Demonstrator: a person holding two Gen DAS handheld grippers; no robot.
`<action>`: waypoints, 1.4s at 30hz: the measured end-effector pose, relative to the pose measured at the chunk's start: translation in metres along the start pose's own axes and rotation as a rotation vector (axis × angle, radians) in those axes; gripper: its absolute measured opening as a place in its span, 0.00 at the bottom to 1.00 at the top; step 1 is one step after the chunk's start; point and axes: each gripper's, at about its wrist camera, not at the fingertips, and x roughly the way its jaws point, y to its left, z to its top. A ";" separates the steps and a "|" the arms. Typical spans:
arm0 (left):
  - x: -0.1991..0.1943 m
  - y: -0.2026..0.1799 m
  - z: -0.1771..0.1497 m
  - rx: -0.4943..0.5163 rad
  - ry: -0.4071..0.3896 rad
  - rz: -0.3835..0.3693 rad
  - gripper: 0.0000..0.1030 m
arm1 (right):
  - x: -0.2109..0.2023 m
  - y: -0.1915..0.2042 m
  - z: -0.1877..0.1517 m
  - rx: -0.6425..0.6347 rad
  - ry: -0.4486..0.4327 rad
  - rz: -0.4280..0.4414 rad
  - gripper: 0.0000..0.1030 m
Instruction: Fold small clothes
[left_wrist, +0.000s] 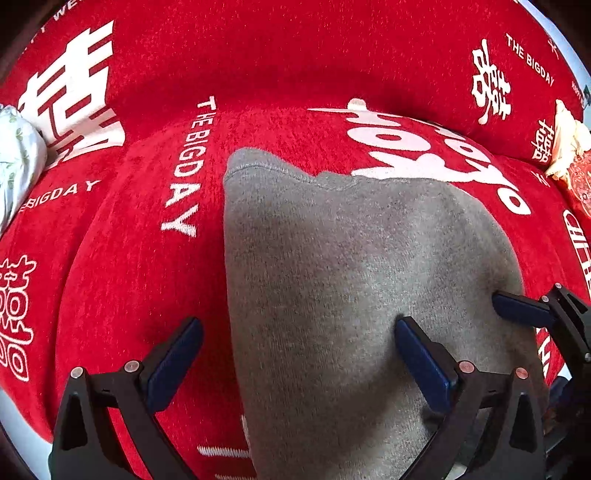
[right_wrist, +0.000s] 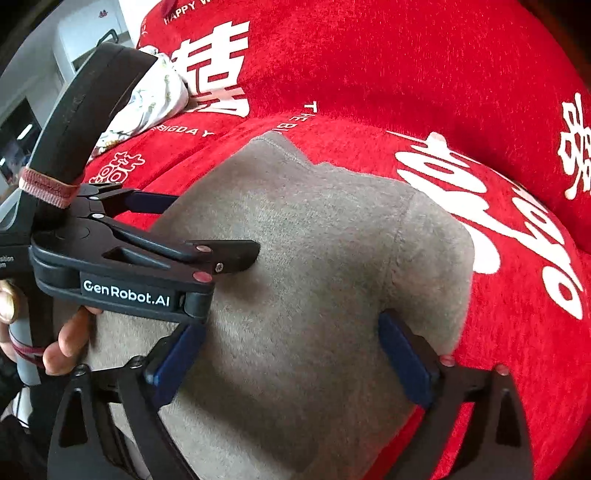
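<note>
A grey knitted garment (left_wrist: 351, 266) lies folded flat on a red cover (left_wrist: 295, 55) printed with white characters. My left gripper (left_wrist: 299, 325) hangs open over the garment's left edge, with one blue pad above the red cover and the other above the grey knit. Nothing is pinched. In the right wrist view the same garment (right_wrist: 314, 258) fills the middle. My right gripper (right_wrist: 291, 326) stands open over its near part, both pads above the cloth and gripping nothing. The left gripper (right_wrist: 214, 227) shows there at the left, jaws wide, just above the garment.
A white floral cloth (left_wrist: 18, 155) is bunched at the cover's left end. A cream object (left_wrist: 569, 144) and a red ornament (left_wrist: 581, 184) sit at the right end. A person's fingers (right_wrist: 66, 343) hold the left gripper's handle. The cover rises into a padded back beyond the garment.
</note>
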 end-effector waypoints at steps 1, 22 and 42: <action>0.000 0.000 0.000 0.003 -0.005 0.000 1.00 | 0.002 0.000 0.002 0.001 -0.001 0.000 0.99; -0.045 0.005 -0.064 -0.017 -0.131 0.123 1.00 | -0.033 0.049 -0.054 0.083 -0.079 -0.023 1.00; -0.143 -0.006 -0.112 -0.085 -0.388 0.195 1.00 | -0.107 0.056 -0.081 0.314 -0.181 -0.296 1.00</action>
